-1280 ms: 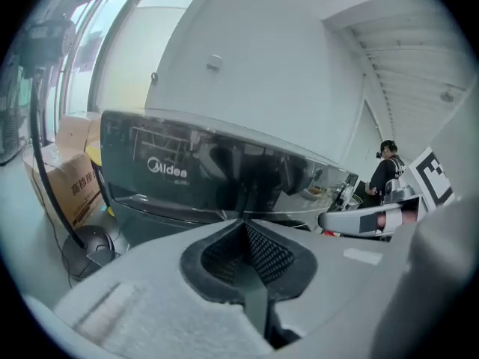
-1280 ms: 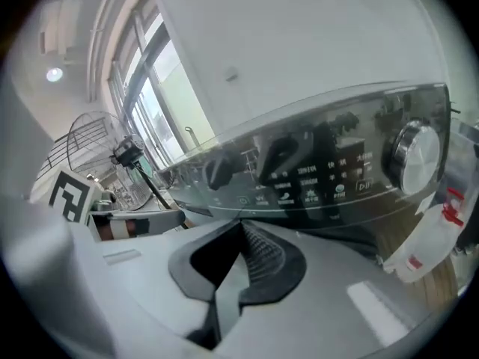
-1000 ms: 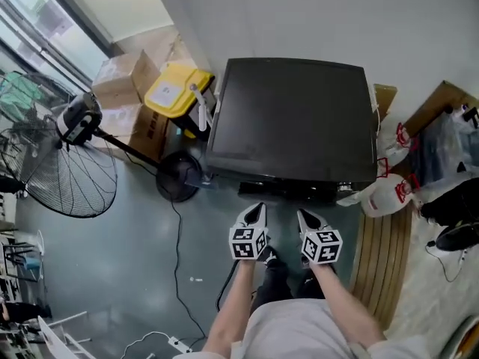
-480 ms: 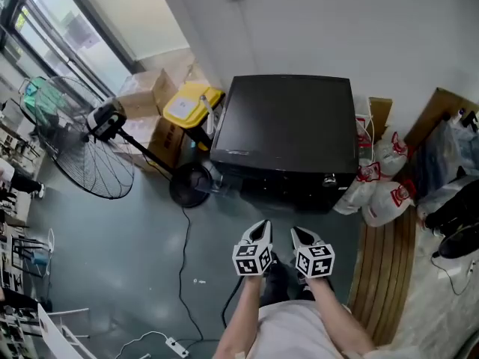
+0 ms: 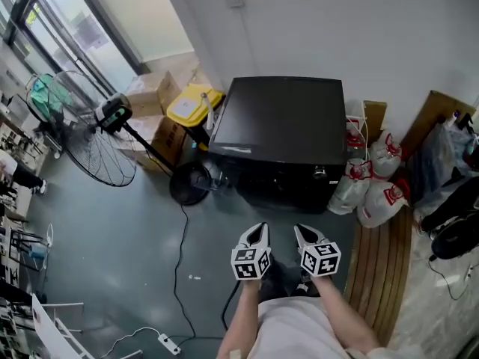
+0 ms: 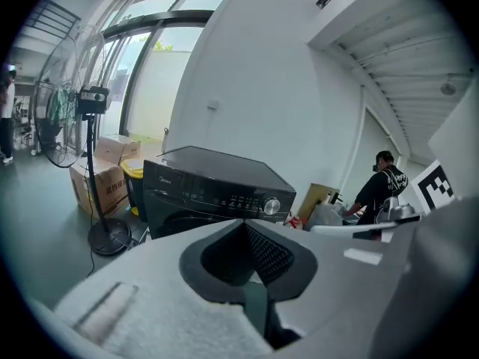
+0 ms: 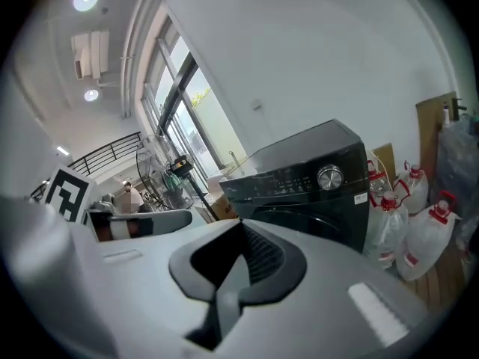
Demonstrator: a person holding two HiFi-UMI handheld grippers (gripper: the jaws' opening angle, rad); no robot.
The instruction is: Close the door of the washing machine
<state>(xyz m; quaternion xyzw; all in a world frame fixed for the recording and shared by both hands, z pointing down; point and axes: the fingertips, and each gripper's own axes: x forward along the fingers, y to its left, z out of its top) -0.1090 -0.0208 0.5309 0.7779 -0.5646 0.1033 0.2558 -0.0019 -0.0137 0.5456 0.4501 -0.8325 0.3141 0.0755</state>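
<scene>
L gripper (image 5: 257, 229): jaws shut, empty. R gripper (image 5: 301, 230): shut too, nothing held. Washer (image 5: 281, 118) sits ahead of both tips, well apart. Its door (image 7: 329, 226) looks flush to me. If unlatched, I'd press w/ closed tips near the rim, straight in.

L gripper (image 5: 257, 232) and R gripper (image 5: 304, 235) were held side by side, close but not touching, just in front of the person's torso, both pointing fwd and slightly down. Jaws on both were fully together, nothing between them. L forearm (image 5: 241, 313) and R forearm (image 5: 346, 314) ran back, bare, to the body.
</scene>
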